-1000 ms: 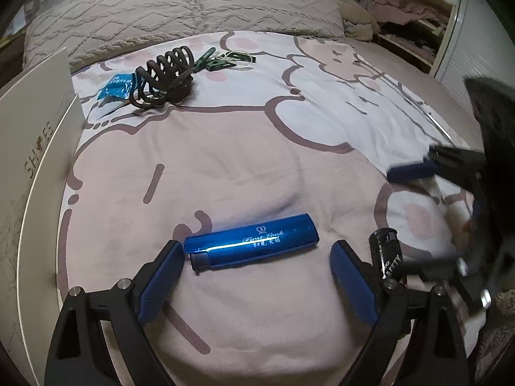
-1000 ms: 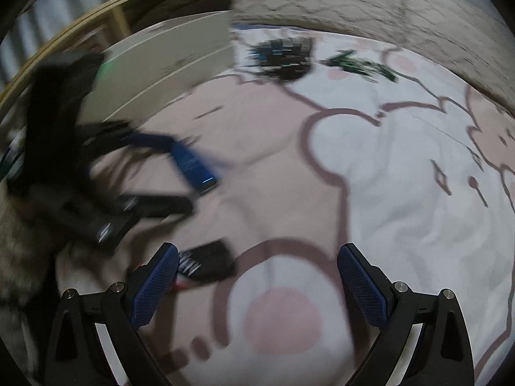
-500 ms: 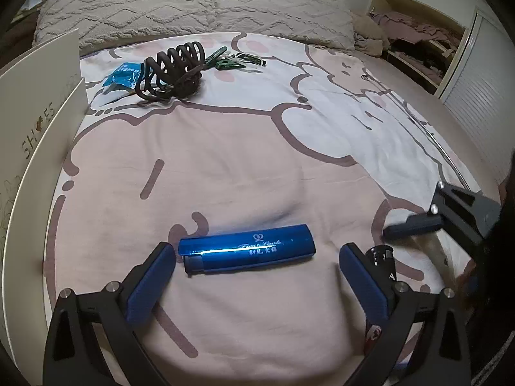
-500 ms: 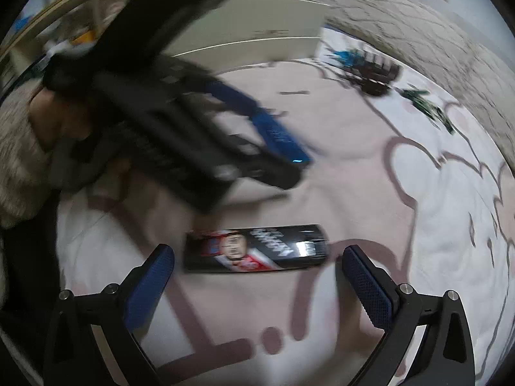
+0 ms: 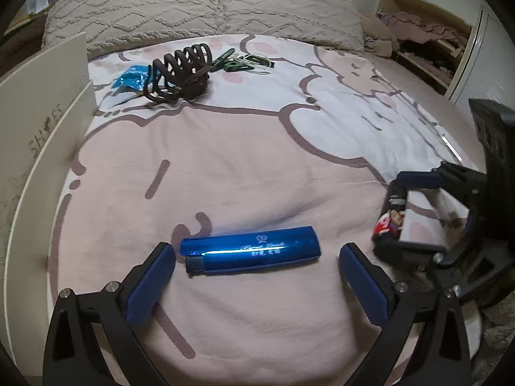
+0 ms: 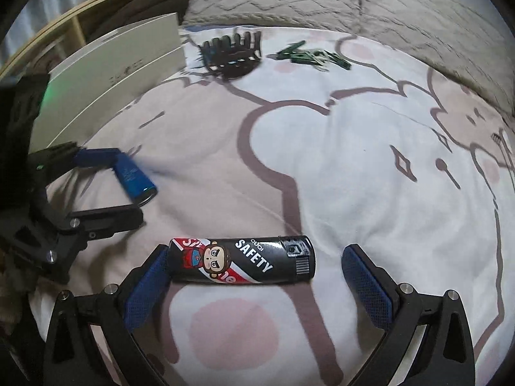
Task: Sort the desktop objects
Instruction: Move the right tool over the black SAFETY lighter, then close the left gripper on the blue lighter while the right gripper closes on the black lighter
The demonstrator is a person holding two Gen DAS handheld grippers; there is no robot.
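On the pink and white cartoon-print bedsheet, your left gripper stands spread as wide as it goes, its jaws having just been opening. The glossy blue cylindrical lighter with silver lettering lies crosswise between the blue pads, with a small gap at each end, so neither pad presses on it. Your right gripper is also spread wide, straddling the black cylindrical lighter printed with a cartoon figure and the word SAFETY. This lighter lies flat on the sheet; its left end sits right against the left pad, while the right pad stands clear of the other end, so nothing is pinched.

Farther up the sheet, well apart from both lighters, rest a dark brown plastic claw hair clip, a crumpled blue foil packet just left of it, and a small heap of green clothes pegs to its right. A white cardboard shoe box stands along the left edge. Textured beige pillows lie across the head of the bed.
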